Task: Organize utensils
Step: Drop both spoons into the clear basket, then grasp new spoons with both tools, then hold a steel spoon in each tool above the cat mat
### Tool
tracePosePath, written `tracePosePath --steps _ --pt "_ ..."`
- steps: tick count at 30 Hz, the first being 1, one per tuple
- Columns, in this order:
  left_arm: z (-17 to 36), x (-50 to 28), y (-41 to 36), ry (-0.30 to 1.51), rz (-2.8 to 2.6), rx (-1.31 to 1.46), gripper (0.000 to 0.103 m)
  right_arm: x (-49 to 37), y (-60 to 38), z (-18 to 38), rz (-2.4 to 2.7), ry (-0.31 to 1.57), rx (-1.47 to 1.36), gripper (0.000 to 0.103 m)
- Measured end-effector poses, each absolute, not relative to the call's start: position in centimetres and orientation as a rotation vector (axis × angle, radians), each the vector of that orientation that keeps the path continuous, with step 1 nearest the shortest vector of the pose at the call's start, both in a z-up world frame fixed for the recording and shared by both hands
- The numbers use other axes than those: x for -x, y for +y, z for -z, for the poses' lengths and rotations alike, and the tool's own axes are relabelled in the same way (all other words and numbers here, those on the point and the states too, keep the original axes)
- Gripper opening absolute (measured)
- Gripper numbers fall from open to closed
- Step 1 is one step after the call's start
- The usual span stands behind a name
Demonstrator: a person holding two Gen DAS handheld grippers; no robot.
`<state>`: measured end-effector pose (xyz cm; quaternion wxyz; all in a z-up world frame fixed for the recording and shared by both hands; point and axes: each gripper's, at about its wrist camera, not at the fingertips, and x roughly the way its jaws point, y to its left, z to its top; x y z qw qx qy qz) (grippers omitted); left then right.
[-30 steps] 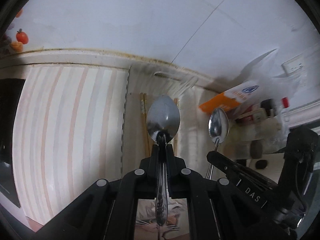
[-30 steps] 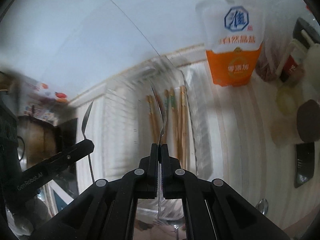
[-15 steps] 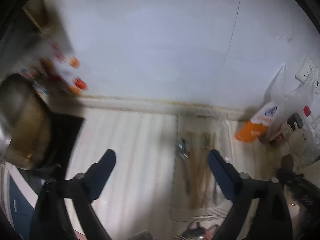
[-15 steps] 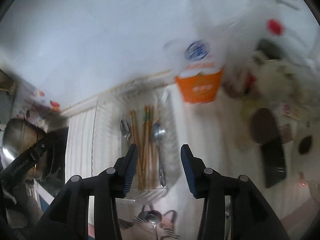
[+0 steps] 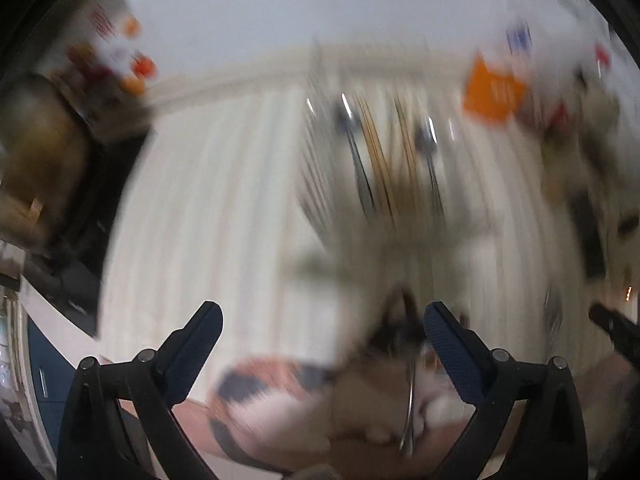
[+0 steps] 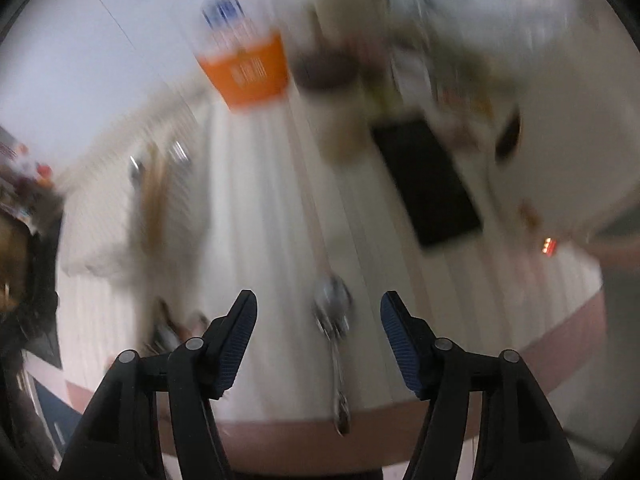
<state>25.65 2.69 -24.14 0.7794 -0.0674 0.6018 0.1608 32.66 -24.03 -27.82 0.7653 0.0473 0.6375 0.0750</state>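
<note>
Both views are motion-blurred. In the left wrist view my left gripper [image 5: 322, 318] is open and empty above the striped counter. Ahead, a clear tray [image 5: 312, 152] holds two spoons [image 5: 356, 160] with chopsticks [image 5: 380, 160] between them. A metal utensil [image 5: 410, 408] lies near my right fingertip on a cat-print mat [image 5: 280, 412]. In the right wrist view my right gripper [image 6: 318, 310] is open and empty, with a spoon [image 6: 334, 320] lying on the counter between the fingers. The tray [image 6: 160, 200] shows at the left.
An orange and white bag [image 6: 244, 64] stands at the back by the wall, also in the left view [image 5: 492, 88]. A black phone-like slab [image 6: 428, 184] lies to the right among jars. A metal pot [image 5: 36, 152] sits on a dark stove at the left.
Both grippers let go of their spoons, which now lie in the tray, and opened. Both pulled back toward the counter's near edge, and the right one swung right over another spoon.
</note>
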Motion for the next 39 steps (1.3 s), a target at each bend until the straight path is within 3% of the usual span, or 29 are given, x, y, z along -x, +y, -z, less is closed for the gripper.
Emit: tracePosePath --steps 6,8,10,11,13,15,17,39 --pt "31.1 -24.9 -0.1 1.468 -0.223 0.247 0.090 -32.0 -24.1 33.9 -0.133 1.448 -0.052 0.051" --pt "32.2 -25.3 -0.9 1.490 -0.194 0.264 0.080 -31.7 -23.6 34.3 -0.128 1.421 -0.011 0.049" --pt "32.7 -25.7 -1.7 1.491 -0.183 0.252 0.075 -31.7 -23.2 34.4 -0.136 1.411 0.027 0.034" --pt "32.9 -26.0 -2.2 1.490 -0.178 0.238 0.066 -31.3 -22.5 34.3 -0.124 1.388 0.079 0.029" --pt "33.1 -26.5 -3.0 1.488 -0.187 0.193 0.050 -31.1 -22.0 34.2 -0.134 1.389 0.087 0.007" --pt "32.8 -26.7 -3.5 1.463 -0.173 0.173 0.034 -30.5 -21.6 34.0 -0.177 1.410 0.070 0.007" --pt "32.6 -26.8 -3.9 1.462 -0.155 0.165 0.002 -29.6 -21.0 33.8 -0.218 1.431 0.073 0.007" --pt "32.0 -24.3 -2.7 1.448 -0.163 0.166 0.000 -25.5 -18.5 33.8 -0.247 1.428 0.138 0.007"
